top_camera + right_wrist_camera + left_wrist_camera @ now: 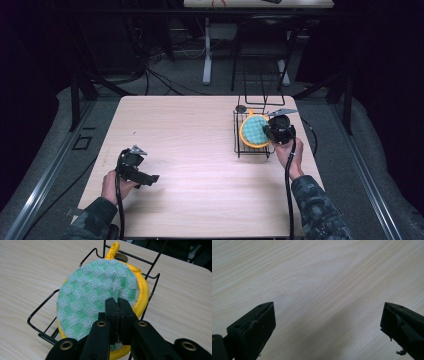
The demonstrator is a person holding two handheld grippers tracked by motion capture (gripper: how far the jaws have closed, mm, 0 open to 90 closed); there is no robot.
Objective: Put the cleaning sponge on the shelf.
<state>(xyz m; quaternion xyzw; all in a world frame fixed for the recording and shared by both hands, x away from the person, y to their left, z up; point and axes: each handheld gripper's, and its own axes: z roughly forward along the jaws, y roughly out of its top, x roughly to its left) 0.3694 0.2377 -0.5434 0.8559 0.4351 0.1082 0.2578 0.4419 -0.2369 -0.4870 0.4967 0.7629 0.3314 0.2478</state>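
Pinching the round green and yellow pot holder [100, 297], the right gripper [117, 315] has its jaws squeezed tight on a fold of the checked cloth, near the cloth's 5 o'clock edge. The pot holder lies in the black wire rack [40, 312], which sits on the counter [190, 130] at about 2 o'clock from the middle. Its yellow loop [113, 248] points to 12 o'clock, away from the person. I think the job is to move the pot holder in or out of the rack, and the grab part looks done. I cannot tell if the cloth is going in or coming out, so a lift or a let-go may be left. The left gripper [135, 167] waits well apart, at about 8 o'clock on the counter. Its jaws are wide open and hold nothing, with just bare wood under them.
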